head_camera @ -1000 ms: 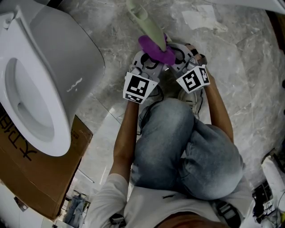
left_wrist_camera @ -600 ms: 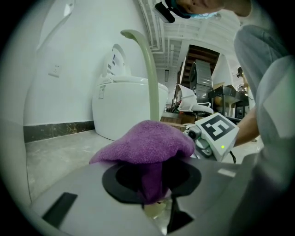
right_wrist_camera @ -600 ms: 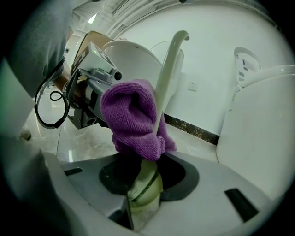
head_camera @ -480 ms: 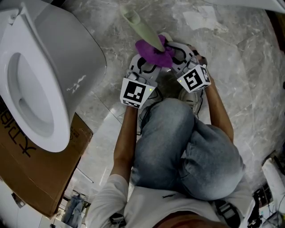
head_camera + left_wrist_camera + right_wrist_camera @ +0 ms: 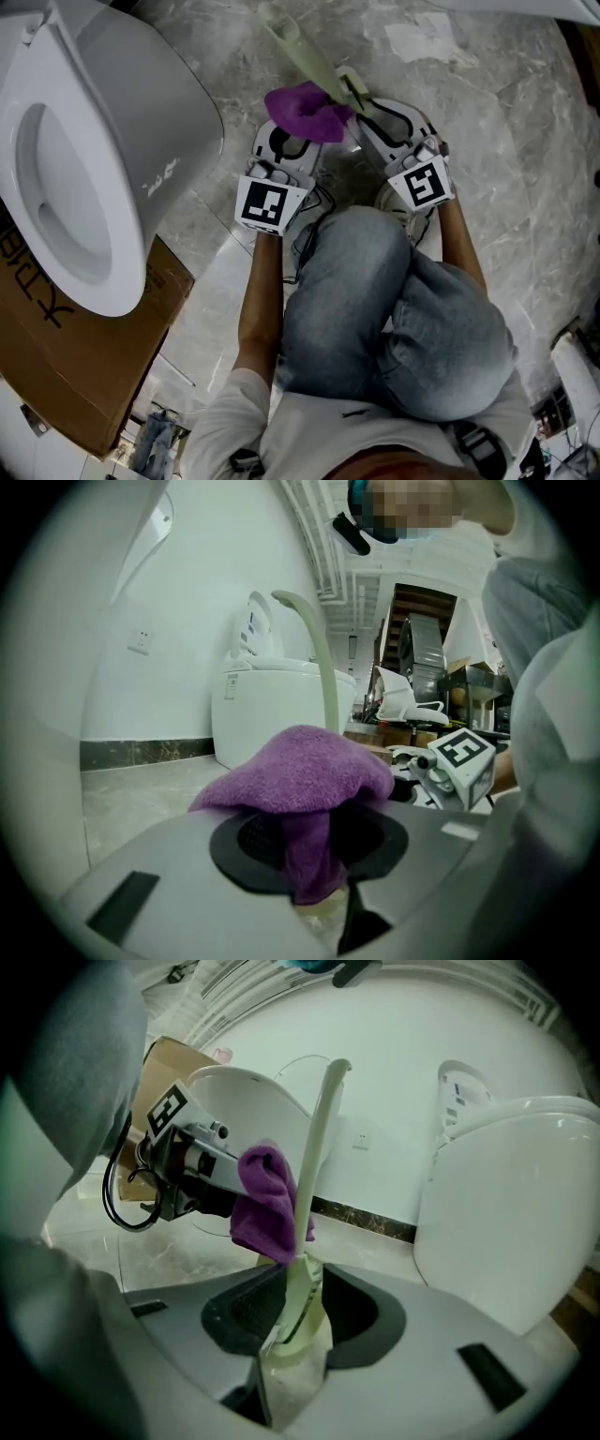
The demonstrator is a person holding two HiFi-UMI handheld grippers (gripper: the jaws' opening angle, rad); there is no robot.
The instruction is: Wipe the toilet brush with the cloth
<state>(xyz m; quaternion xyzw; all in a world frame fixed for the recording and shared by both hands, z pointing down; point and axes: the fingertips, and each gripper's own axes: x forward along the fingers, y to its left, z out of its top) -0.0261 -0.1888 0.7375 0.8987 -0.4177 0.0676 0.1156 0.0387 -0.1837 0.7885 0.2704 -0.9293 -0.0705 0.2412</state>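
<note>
Toilet brush [image 5: 314, 61]: pale green with a long curved handle, located to the right of the toilet [image 5: 141, 141] in the head view, above the marble floor [image 5: 525, 141]. Its lower end sits between the jaws of the right tongs [image 5: 375, 117]. The handle rises out of the jaws, away from the person, and leans toward the toilet. In the right gripper view, the brush [image 5: 314, 1147] stands between the two pads of the right tongs [image 5: 295, 1316], which grip it. These jaws stand wide and are opening.

Cloth [image 5: 305, 111]: purple and bunched, touching the brush handle on the side nearer the toilet, just beyond the right tongs. The left tongs [image 5: 281, 141] hold it. In the left gripper view, a fold of the cloth [image 5: 300, 771] hangs between the pads of the left tongs [image 5: 314, 855]. These jaws are narrow and closing on the fold. The brush handle [image 5: 323, 658] rises behind the cloth.

Both tongs sit side by side to the right of the toilet, in front of the person's bent knee [image 5: 375, 281]. A cardboard box [image 5: 84, 375] lies under the toilet bowl.
</note>
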